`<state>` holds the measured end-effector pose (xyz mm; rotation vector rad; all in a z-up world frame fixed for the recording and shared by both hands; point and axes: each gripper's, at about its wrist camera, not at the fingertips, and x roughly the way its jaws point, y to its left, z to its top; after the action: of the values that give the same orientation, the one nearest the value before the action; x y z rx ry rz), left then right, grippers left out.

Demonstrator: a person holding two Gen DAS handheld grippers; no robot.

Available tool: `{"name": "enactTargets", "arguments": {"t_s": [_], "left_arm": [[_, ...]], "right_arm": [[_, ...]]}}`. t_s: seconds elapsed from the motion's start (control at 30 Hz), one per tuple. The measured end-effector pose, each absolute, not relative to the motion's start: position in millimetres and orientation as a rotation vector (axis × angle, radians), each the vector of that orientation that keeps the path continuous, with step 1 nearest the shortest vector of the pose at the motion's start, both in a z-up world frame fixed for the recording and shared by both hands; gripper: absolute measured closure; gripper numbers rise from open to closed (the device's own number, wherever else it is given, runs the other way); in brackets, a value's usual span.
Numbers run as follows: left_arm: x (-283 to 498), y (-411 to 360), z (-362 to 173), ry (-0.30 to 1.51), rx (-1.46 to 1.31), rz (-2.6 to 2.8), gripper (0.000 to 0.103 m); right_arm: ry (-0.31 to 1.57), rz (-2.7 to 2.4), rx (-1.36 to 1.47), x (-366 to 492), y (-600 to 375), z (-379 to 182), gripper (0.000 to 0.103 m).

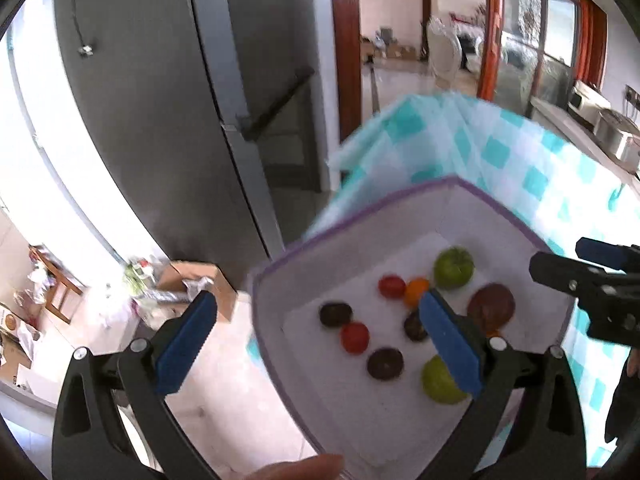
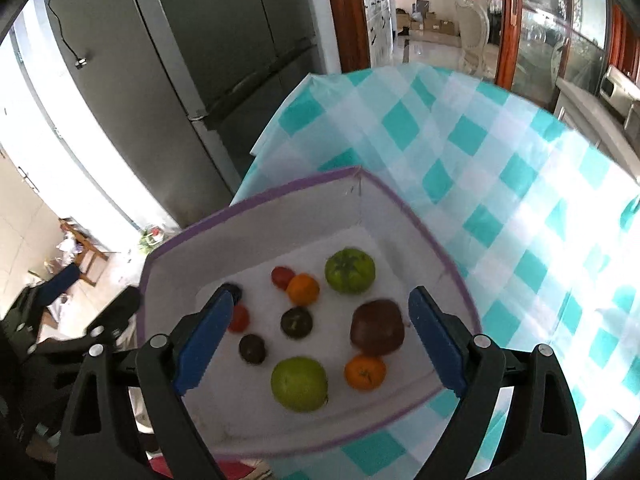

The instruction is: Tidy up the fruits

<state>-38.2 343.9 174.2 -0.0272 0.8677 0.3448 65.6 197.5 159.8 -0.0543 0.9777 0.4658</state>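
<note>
Likely soft, round fruits (image 2: 350, 270) roll; grip their widest girth gently. Left gripper (image 1: 316, 334), right gripper (image 2: 320, 340) both spread, empty.

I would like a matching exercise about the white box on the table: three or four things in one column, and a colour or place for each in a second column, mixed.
Things:
1. rim of the box
2. tablecloth
3. largest dark fruit
4. right gripper

Descriptions:
A. teal and white checks
B. purple
C. open, above the box
D. brownish red, beside an orange fruit

Pairs: 1-B, 2-A, 3-D, 4-C
</note>
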Motion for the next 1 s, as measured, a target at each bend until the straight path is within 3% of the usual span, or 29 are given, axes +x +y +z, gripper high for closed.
{"name": "enactTargets", "arguments": {"t_s": [0.4,1.0], "left_arm": [[-2.8,336.2,90.4,1.205,-0.059,0.213,0.001],[15.9,345.2,62.7,1.298,-0.03,0.125,0.002]], "right_arm": [[1.17,0.344,-0.217,70.9,201.4,99.8,0.016],[1.327,0.292,-0.218,86.3,213.4,57.8,0.016]]}}
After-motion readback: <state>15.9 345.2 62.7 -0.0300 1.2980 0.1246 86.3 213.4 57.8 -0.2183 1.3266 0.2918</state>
